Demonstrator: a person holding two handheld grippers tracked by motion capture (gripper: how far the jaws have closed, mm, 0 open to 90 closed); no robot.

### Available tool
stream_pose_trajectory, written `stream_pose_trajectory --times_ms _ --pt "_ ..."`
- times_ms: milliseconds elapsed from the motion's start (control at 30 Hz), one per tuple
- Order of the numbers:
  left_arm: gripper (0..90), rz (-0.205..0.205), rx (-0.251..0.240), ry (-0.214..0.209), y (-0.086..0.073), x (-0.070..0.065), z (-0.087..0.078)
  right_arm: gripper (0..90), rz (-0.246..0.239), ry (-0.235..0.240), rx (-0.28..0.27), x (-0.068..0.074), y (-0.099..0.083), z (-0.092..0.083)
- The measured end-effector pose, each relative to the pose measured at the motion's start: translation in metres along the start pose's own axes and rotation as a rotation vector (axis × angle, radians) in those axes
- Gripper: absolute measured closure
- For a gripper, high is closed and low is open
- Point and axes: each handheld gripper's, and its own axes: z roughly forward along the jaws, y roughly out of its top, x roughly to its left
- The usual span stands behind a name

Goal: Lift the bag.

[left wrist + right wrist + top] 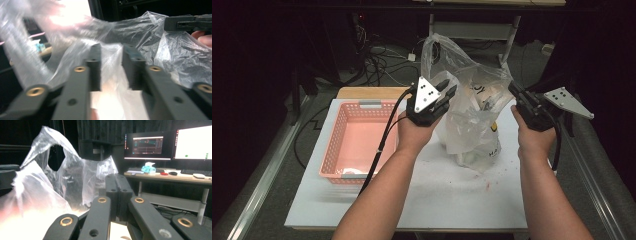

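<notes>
Two grippers at a clear plastic bag point(472, 117), contents blurred: left gripper point(447, 92) jaws parted, right gripper point(513, 88) jaws closed, grip unclear

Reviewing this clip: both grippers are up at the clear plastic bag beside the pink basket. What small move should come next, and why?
Probably close the left gripper on the plastic bag: its jaws stand apart with bag film between them, not pinched. The right gripper is shut at the bag's opposite edge, seemingly pinching it. With both sides gripped, the bag's mouth could be pulled open over the white table.
</notes>
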Motion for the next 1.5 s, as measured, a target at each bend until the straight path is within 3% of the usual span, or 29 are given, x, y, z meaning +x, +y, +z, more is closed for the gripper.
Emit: stream_pose_trajectory --times_ms 133,267,400,567,933,1167,1367,1500 --pt "52.4 -0.035 0.014 -0.014 -0.003 0.005 -0.012 90.0 -0.007 -0.003 0.012 0.000 -0.003 -0.001" --pt "44.4 -0.051 0.031 -0.023 -0.007 0.008 -0.027 84.0 -0.008 0.009 0.017 0.001 -0.002 -0.003" --pt "39.2 -0.076 0.040 -0.031 -0.012 0.009 -0.043 75.6 -0.009 0.029 0.008 0.002 0.000 -0.009" --pt "36.6 -0.069 0.072 -0.034 -0.022 0.009 -0.057 68.3 -0.013 0.044 -0.005 0.006 0.006 -0.021" --pt "33.8 -0.100 0.119 -0.050 -0.042 0.009 -0.060 64.0 -0.030 0.054 -0.002 0.007 0.010 -0.036" --pt "31.3 -0.137 0.159 -0.067 -0.056 0.005 -0.058 59.3 -0.046 0.069 0.037 0.007 -0.002 -0.035" --pt "27.7 -0.139 0.198 -0.079 -0.068 0.002 -0.056 50.9 -0.054 0.086 0.083 0.007 -0.016 -0.033" --pt "20.9 -0.182 0.222 -0.091 -0.078 0.002 -0.052 44.0 -0.052 0.102 0.114 0.007 -0.027 -0.033"
